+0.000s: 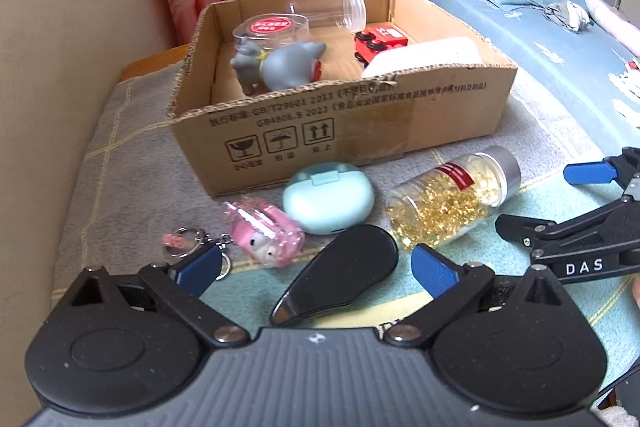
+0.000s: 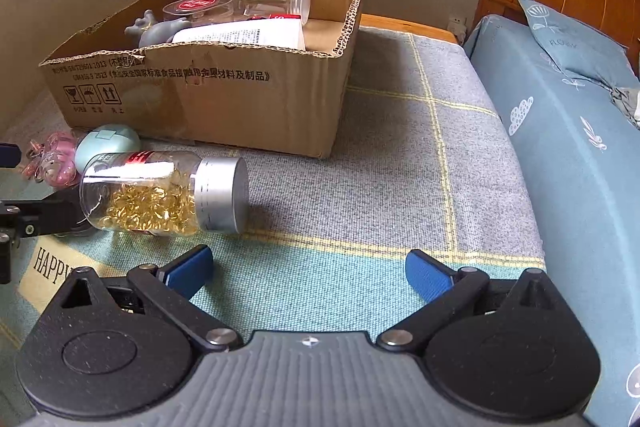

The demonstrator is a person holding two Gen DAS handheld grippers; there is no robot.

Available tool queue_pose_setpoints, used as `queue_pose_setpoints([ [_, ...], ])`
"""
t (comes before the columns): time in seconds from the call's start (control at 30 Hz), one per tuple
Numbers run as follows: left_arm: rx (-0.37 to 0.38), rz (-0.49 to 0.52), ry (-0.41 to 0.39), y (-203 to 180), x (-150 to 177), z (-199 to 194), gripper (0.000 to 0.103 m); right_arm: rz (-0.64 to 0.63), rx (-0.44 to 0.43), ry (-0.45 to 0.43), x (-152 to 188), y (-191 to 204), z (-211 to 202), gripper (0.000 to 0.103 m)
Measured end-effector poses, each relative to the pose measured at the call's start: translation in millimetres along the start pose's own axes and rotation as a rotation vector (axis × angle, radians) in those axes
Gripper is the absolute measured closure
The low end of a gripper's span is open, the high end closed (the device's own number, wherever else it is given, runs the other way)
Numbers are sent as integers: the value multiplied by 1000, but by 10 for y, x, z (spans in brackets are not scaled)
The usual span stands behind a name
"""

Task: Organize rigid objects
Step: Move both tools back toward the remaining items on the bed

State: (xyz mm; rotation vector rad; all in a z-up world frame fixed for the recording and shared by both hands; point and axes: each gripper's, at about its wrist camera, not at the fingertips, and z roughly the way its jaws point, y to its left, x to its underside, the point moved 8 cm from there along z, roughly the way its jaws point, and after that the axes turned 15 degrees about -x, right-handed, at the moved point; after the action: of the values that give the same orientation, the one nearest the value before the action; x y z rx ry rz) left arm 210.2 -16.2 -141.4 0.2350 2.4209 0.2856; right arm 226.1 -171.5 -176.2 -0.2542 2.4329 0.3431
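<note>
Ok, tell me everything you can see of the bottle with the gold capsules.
The capsule bottle is clear, plastic or glass, with a silver metal-looking screw cap and a red-and-white label. It lies on its side on the woven blanket, in front of the cardboard box, partly filled with golden softgels pooled along its lower side. The cap is on. Neither gripper touches it.

The box [image 1: 360, 115] wall hides the bottom of the gray toy [image 1: 280, 65] and red truck [image 1: 380, 41], and the picture's edge cuts off the right tongs [image 1: 600, 187].
</note>
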Motion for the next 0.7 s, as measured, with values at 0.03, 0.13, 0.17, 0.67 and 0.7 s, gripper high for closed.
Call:
queue_pose_setpoints([
  [0.03,1,3,0,-19,2,17,3,-5,-2,-10,9,3,-4,0],
  [0.13,-7,16,0,-46,28,65,3,-14,-6,-27,12,11,-10,0],
  [0.17,-12,21,1,-40,48,78,3,-15,-6,-27,10,12,-9,0],
  [0.67,-45,-98,97,463,384,154,1,-13,-4,-32,13,4,-19,0],
  [0.7,-42,-96,104,444,385,136,2,-13,-4,-32,13,5,-19,0],
])
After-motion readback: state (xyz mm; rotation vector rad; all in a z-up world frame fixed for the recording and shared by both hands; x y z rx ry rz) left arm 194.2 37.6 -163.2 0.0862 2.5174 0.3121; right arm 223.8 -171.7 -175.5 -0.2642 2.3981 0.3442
